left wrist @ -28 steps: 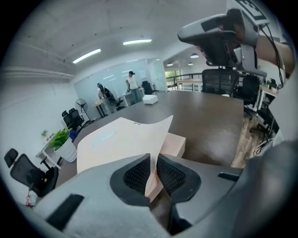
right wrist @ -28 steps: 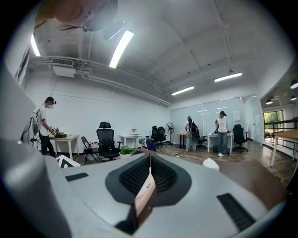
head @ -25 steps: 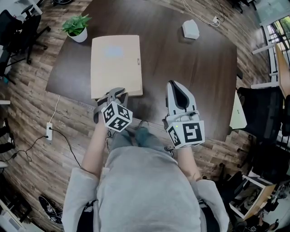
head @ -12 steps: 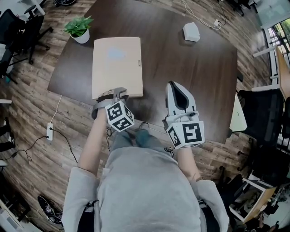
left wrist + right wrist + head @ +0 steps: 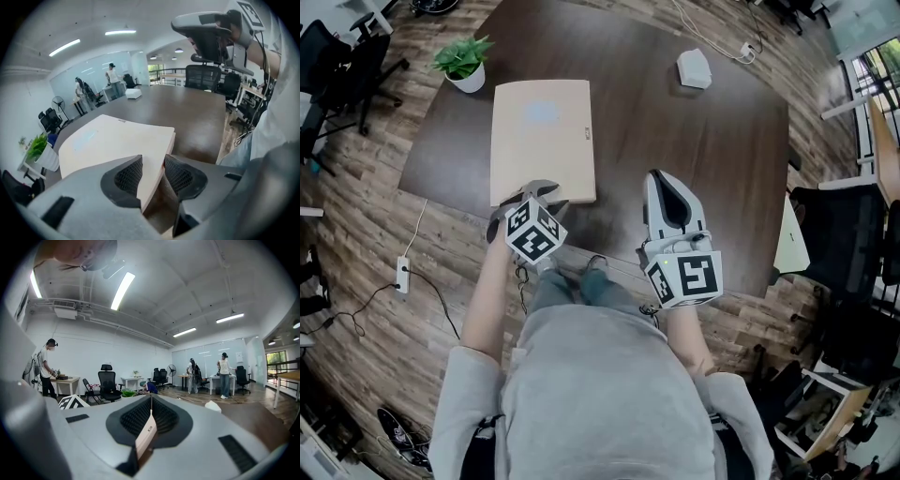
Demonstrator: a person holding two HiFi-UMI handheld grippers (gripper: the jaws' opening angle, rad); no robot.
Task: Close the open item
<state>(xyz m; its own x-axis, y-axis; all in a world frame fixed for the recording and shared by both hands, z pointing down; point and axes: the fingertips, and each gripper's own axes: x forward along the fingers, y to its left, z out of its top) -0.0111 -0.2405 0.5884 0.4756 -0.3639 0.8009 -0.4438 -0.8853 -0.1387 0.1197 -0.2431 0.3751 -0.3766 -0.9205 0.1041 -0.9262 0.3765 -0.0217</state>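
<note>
1. Compared with a second ago, the left gripper (image 5: 530,194) has rolled at the near edge of the flat beige box (image 5: 542,141). Its marker cube (image 5: 534,232) now sits a little further left and closer to the box. The right gripper (image 5: 661,178) is in the same place as before.
2. The box lies closed and flat on the dark table (image 5: 703,150), its lid down on its base.
3. The left gripper's jaws are opening, with the box's near corner (image 5: 161,140) between them. In the left gripper view one pad lies against the lid's top face. The other pad stands off the box's side edge with a gap showing, so the corner is no longer pinched.
4. The right gripper is to the right of the box, apart from it and low over the table, with its tips pointing away from the person. In the right gripper view its jaws (image 5: 149,420) are pressed together, leaving only a thin slit and gripping nothing.
5. A potted plant (image 5: 461,58) stands just beyond the box's far left corner.
6. A small white object (image 5: 695,66) lies well to the right of the box's far edge.
</note>
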